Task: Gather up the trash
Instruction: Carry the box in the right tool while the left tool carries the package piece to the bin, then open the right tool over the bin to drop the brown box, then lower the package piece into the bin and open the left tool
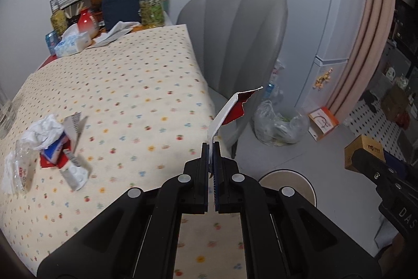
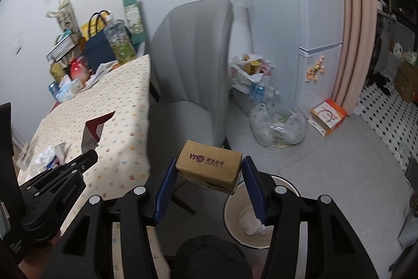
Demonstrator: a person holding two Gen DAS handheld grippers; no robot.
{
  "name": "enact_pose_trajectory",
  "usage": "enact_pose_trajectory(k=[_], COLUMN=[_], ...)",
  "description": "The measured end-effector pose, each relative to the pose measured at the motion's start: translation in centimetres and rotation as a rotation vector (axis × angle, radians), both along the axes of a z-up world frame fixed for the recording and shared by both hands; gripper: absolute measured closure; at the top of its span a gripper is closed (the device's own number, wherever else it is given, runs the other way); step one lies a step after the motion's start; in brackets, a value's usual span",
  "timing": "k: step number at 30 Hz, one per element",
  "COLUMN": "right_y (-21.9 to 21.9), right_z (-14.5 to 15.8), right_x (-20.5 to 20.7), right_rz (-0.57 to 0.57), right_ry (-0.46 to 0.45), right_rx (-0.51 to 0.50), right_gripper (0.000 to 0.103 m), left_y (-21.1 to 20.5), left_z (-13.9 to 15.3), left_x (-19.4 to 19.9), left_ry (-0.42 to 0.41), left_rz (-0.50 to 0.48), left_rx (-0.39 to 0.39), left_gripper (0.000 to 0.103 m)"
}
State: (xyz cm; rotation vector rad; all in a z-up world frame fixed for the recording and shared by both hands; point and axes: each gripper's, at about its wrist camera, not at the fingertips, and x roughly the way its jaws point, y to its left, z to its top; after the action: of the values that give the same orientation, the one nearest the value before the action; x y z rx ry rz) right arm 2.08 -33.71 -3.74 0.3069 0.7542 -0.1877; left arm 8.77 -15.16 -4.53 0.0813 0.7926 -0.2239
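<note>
My left gripper [image 1: 211, 148] is shut on a torn red and white piece of card [image 1: 230, 109], held upright over the table's right edge. The same card [image 2: 95, 127] shows at the left of the right wrist view. My right gripper [image 2: 209, 161] holds a small brown cardboard box [image 2: 209, 166] between its blue pads, above a round white bin [image 2: 233, 213] on the floor with a crumpled tissue [image 2: 252, 225] inside. A pile of trash [image 1: 57, 145] lies on the tablecloth at the left: crumpled tissue, wrappers and a clear plastic bottle [image 1: 21, 169].
A grey chair [image 1: 243, 43] stands at the table's far right side. A clear bag of rubbish [image 2: 279, 127] and an orange box [image 2: 329, 117] sit on the floor by the fridge [image 2: 313, 17]. Bags, bottles and a tissue pack [image 1: 73, 42] crowd the table's far end.
</note>
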Motion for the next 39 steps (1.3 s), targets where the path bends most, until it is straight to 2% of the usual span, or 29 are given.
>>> enact_pose_trajectory(k=[4, 7, 31, 37, 39], right_y=[-2.0, -3.6, -14.1, -15.3, -15.4], right_z=[-0.9, -1.3, -3.7, -4.3, -4.4], right_x=[0.0, -0.4, -6.8, -7.7, -7.7], right_rz=[-0.045, -0.097, -0.339, -0.369, -0.373], right_ry=[0.014, 0.021, 0.065, 0.075, 0.075], right_rx=[0.008, -0.010, 0.013, 0.018, 0.021], right_gripper=[0.051, 0.035, 0.035, 0.034, 0.034], left_y=[-2.0, -3.5, -16.9, -18.3, -18.4], left_z=[-0.6, -1.1, -4.7, -5.5, -5.7], left_x=[0.3, 0.5, -1.4, -1.6, -1.7], left_ry=[0.017, 0.028, 0.124, 0.170, 0.177], left_rz=[-0.033, -0.057, -0.323, -0.373, -0.385], left_rx=[0.014, 0.022, 0.061, 0.053, 0.051], left_gripper=[0.099, 0.099, 0.099, 0.099, 0.094])
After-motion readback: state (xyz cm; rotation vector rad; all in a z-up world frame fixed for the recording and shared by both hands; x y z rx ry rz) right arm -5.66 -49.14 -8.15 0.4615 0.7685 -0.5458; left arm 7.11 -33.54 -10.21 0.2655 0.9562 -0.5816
